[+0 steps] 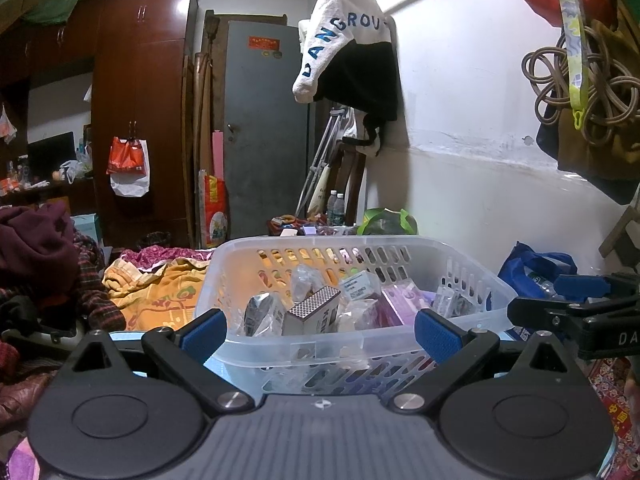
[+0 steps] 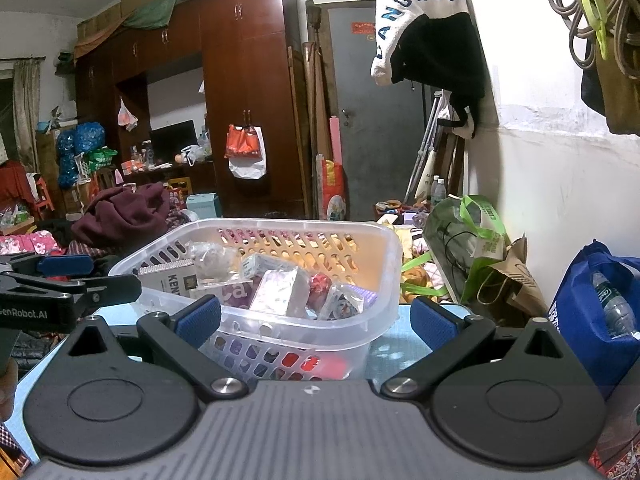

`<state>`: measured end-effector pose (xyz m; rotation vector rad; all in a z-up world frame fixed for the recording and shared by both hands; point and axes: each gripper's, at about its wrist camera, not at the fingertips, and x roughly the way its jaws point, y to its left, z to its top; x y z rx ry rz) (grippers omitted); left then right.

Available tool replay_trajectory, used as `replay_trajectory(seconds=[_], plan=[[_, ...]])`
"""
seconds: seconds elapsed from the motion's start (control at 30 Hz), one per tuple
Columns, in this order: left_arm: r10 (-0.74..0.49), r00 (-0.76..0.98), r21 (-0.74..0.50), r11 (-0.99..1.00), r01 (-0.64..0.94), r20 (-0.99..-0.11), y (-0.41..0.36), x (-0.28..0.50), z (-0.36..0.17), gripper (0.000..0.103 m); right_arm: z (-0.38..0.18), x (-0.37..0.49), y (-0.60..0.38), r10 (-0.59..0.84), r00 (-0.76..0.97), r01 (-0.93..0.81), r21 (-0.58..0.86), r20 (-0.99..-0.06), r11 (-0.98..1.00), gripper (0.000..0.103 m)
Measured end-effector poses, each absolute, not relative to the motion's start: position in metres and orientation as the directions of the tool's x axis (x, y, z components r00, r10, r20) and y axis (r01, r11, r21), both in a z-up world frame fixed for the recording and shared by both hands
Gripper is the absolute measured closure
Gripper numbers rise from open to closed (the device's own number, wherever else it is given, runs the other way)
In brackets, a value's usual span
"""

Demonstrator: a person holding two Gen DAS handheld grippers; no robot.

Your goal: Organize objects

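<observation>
Both tongs, the left tongs (image 1: 318, 334) and the right tongs (image 2: 316, 322), are wide open and hold nothing. The basket (image 1: 460, 276) sits on the blue table (image 2: 384, 354) just ahead, full of small boxes. Go slow, pick one box like the matchbox (image 1: 314, 310), and squeeze its flat sides.

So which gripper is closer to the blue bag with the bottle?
The right gripper: the blue bag sits just to its right. The left gripper is farther left, facing the basket.

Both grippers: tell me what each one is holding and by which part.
Nothing is held. The left gripper and the right gripper are both open, with only the basket and its contents ahead of their fingers.
</observation>
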<state>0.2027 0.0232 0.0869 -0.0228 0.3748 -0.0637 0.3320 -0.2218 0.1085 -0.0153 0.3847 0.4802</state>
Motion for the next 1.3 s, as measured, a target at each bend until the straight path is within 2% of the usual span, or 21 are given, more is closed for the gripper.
replay_trajectory(seconds=[1.3], plan=[[-0.067,0.929,-0.033,0.998,0.059,-0.363,0.0183,0.2036,0.0833,0.002,0.1073,0.3313,-0.2233,0.454,0.808,-0.461,0.076,-0.377,0.884,0.000]])
